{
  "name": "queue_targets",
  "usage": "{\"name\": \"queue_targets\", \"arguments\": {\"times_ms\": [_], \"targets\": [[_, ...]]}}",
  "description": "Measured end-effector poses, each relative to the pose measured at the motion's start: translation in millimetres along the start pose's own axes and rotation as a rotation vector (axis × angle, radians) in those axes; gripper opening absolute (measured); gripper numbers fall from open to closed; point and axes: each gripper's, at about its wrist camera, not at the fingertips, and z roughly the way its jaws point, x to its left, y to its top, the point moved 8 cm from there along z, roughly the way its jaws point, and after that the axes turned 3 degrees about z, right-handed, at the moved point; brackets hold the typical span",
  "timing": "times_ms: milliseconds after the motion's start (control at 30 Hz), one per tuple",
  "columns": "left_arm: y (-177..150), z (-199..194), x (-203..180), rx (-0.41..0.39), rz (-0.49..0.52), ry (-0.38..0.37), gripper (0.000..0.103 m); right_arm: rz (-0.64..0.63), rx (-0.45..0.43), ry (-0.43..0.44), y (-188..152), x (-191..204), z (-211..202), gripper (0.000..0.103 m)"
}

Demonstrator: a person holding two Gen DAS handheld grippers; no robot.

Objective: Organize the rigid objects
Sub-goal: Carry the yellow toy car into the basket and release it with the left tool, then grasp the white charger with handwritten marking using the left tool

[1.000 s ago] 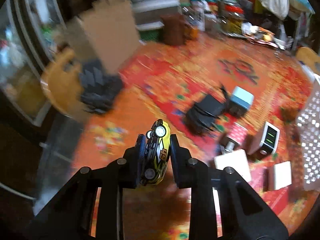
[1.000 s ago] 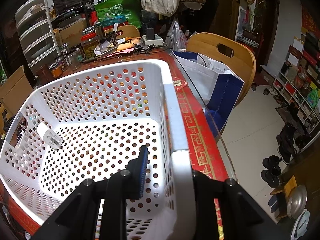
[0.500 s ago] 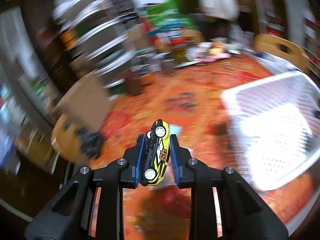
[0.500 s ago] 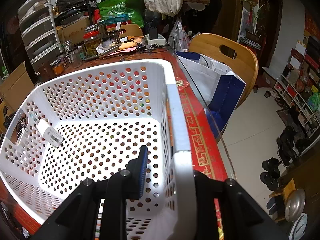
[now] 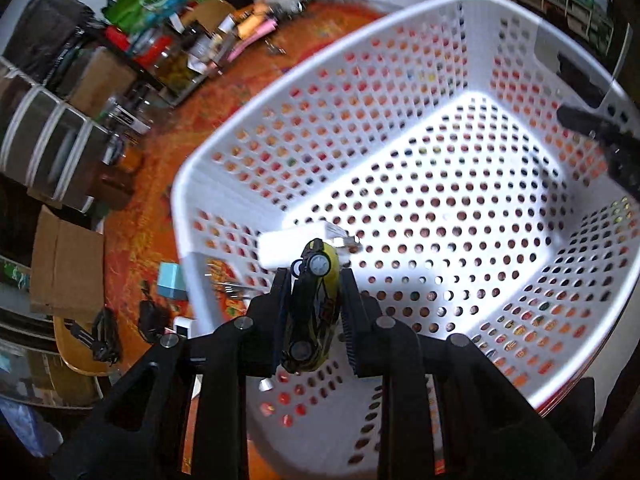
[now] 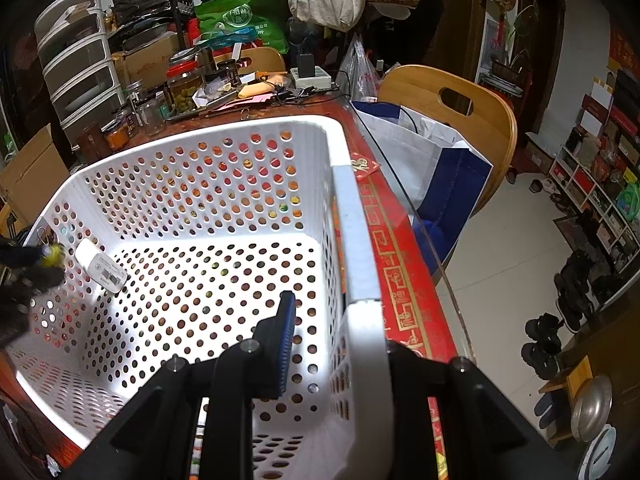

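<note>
Left wrist: yellow toy car [image 5: 316,312], black-striped, wheels showing.

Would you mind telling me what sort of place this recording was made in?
Most likely a lived-in home dining area: a wooden chair beside a cloth-covered table, jars of food, and shoes on the tiled floor.

A bench [image 6: 404,280] covered in red-and-gold patterned cloth under a glass sheet fills the room's middle. A curved light wooden chair [image 6: 460,112] stands just beside its far edge, on a pale tiled floor [image 6: 508,248]. A white plastic drawer tower [image 6: 76,60] rises at the left, near a brown cardboard box [image 6: 32,172]. Open cube shelves [image 6: 592,176] line the right wall, with dark shoes [image 6: 560,320] on the floor nearby.
</note>
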Motion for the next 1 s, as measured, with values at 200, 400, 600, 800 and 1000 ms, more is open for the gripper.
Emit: {"name": "queue_targets", "arguments": {"times_ms": [200, 400, 600, 800, 1000], "targets": [[0, 24, -11, 0.059, 0.028, -0.028, 0.02, -0.005, -0.003, 0.004, 0, 1, 0, 0.022], [3, 41, -13, 0.075, 0.028, -0.04, 0.02, -0.006, -0.005, 0.015, 1, 1, -1, 0.022], [13, 7, -2, -0.153, 0.012, -0.033, 0.082, -0.006, -0.003, 0.018, 1, 0, 0, 0.022], [-44, -76, 91, -0.429, -0.26, -0.054, 0.102, -0.009, -0.003, 0.018, 0, 0, 0, 0.022], [-158, -47, 190, -0.377, -0.571, 0.035, 0.103, -0.009, -0.004, 0.017, 0, 1, 0, 0.022]]}}
